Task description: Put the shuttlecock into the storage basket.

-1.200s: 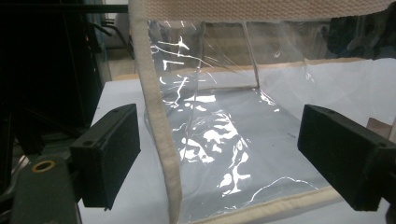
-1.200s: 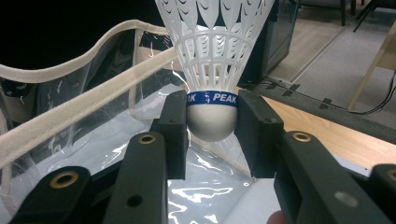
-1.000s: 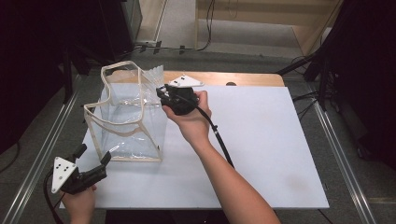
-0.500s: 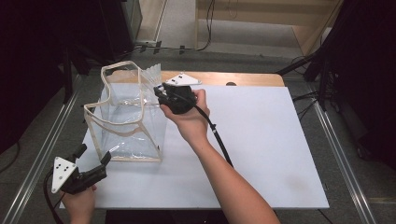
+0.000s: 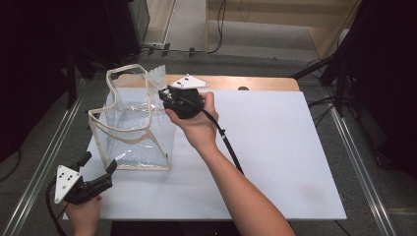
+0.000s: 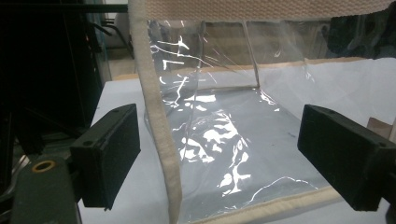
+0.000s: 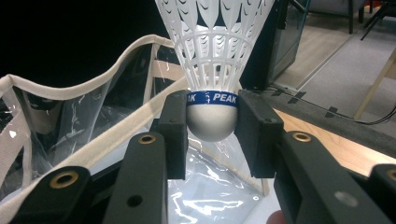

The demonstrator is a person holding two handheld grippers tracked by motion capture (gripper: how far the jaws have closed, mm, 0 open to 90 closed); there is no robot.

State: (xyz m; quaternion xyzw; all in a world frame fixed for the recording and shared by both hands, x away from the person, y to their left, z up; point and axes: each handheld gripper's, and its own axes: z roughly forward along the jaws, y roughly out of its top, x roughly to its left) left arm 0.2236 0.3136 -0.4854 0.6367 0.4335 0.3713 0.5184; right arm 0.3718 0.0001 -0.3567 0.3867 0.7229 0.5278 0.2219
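Observation:
A white plastic shuttlecock (image 7: 215, 56) with a blue band stands skirt-up, its cork squeezed between the pads of my right gripper (image 7: 212, 126). In the high view the right gripper (image 5: 163, 94) holds the shuttlecock (image 5: 156, 77) at the top right rim of a clear plastic bag (image 5: 133, 125) with beige webbing trim, which stands open on the white board. My left gripper (image 5: 100, 161) sits low at the bag's near left corner. Its jaws are wide apart. In the left gripper view (image 6: 219, 149) the bag's trim (image 6: 156, 121) runs between them without touching either pad.
The white board (image 5: 280, 147) lies on a wooden table (image 5: 260, 82) and has bare room to the right of the bag. Metal rails (image 5: 361, 162) run along both sides. The right gripper's cable (image 5: 227, 145) trails along the forearm. Dark equipment stands behind.
The right gripper with the shuttlecock has edged slightly left toward the bag's rim. The left gripper has stayed where it was.

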